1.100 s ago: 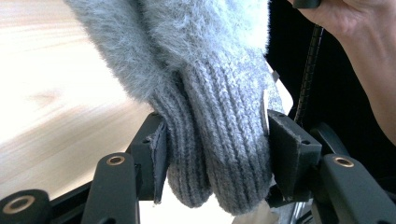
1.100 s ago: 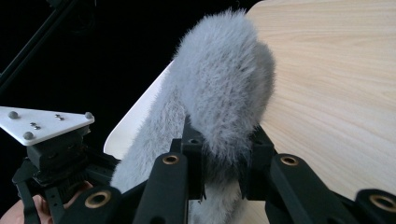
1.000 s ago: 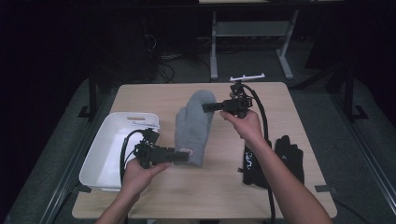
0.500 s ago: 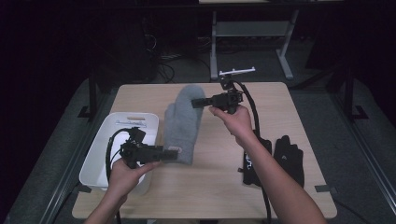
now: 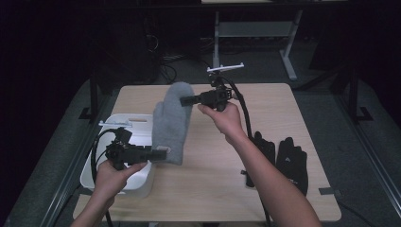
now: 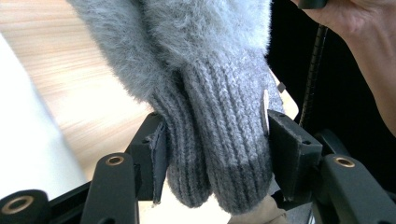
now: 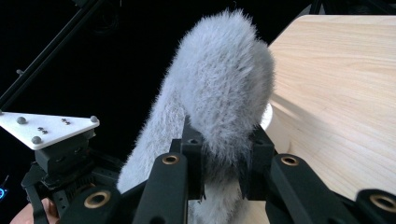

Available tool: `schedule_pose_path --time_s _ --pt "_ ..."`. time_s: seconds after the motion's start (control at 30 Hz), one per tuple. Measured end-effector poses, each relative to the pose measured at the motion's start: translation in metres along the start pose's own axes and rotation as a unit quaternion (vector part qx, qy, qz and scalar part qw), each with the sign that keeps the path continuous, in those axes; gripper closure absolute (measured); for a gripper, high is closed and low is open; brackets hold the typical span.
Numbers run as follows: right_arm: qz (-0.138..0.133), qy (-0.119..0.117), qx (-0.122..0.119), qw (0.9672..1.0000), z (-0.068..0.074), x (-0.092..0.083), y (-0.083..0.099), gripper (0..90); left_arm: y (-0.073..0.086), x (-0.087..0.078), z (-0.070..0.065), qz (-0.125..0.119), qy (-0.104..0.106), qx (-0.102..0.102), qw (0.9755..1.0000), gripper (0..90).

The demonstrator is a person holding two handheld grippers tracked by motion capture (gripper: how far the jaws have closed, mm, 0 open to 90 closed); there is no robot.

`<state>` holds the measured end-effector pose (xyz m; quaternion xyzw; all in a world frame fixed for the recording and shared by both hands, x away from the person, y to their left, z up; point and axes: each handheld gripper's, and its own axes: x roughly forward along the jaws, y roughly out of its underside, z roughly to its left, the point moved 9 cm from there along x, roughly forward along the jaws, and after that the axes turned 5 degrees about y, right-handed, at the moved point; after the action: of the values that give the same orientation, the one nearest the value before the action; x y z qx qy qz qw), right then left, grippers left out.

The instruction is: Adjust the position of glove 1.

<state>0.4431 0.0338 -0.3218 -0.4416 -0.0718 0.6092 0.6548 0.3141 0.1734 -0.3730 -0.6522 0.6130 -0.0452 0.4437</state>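
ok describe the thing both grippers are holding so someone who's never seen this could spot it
Above the wooden table, between the white bin and the black gloves, a grey mitten is held by the left gripper and the right gripper. It alone is fluffy and pale grey, with a ribbed knit cuff.

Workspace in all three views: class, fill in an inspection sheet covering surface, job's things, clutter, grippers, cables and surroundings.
Surface: wooden table, bare at the back.
Job's things: grey mitten held off the table at both ends.
Clutter: white bin at left; black gloves at right.
Grippers: left hand-held gripper shut on the ribbed cuff; right hand-held gripper shut on the fuzzy tip.
Cables: black cable trails along the right forearm.
Surroundings: dark room, desk frame behind.
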Motion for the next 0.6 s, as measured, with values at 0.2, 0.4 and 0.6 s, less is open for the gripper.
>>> schedule_pose_path --time_s 0.2,0.4,0.6 --pt "0.001 -0.005 -0.002 1.0 0.01 0.015 -0.008 74.6 -0.001 -0.017 0.008 -0.013 -0.006 -0.006 0.9999 44.1" --pt "0.005 -0.01 -0.004 0.9999 0.019 0.029 -0.013 74.5 0.0 -0.032 0.015 -0.019 -0.015 -0.008 0.9997 44.1" --pt "0.005 -0.018 -0.006 0.9998 0.027 0.041 -0.018 74.5 0.0 -0.045 0.02 -0.024 -0.022 -0.007 0.9994 44.1"
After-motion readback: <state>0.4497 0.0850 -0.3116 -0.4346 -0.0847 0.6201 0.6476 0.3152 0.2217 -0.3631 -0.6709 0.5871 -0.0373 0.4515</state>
